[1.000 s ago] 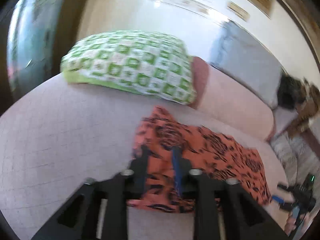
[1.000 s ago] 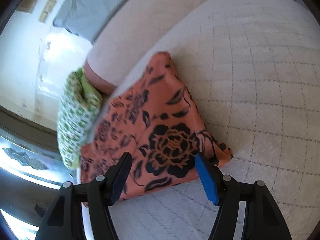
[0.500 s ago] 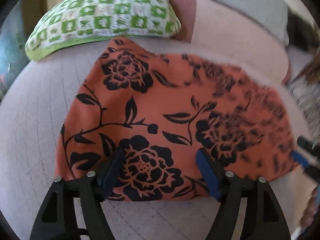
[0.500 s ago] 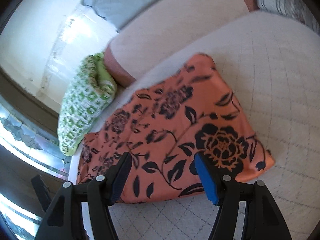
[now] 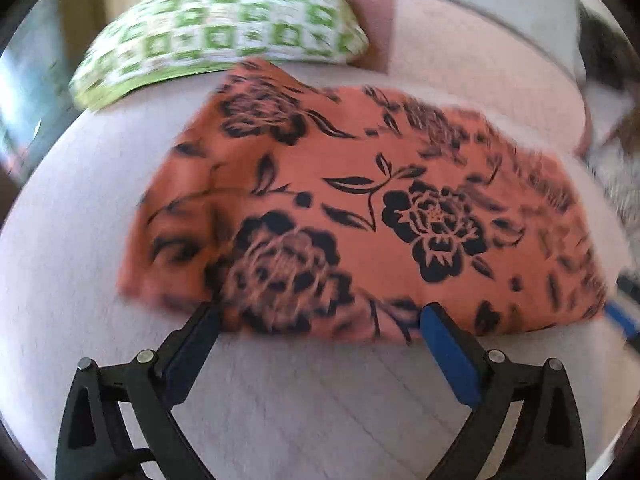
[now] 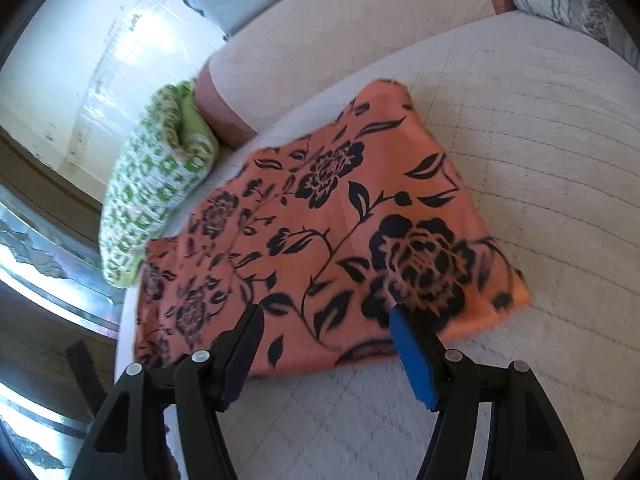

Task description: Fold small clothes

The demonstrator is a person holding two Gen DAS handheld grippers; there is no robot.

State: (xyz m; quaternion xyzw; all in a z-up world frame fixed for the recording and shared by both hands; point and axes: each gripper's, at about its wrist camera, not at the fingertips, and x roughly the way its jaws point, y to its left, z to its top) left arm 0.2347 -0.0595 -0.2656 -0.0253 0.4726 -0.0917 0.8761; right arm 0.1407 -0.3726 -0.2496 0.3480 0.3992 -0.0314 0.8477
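Cloth (image 5: 360,208), orange with black flowers, lies spread flat on the pale quilted bed (image 6: 540,160), its far edge close to a green-and-white checked pillow (image 5: 224,28). The left claw (image 5: 320,320) sits at the cloth's near edge with its jaws spread wide; they have just been opening, and the pads press on nothing, the hem lying just ahead between the tips. The right claw (image 6: 326,316) hangs over another edge of the same cloth, jaws apart and gripping nothing. A pink bolster (image 6: 320,60) runs behind the pillow. Much of the left view is blurred.
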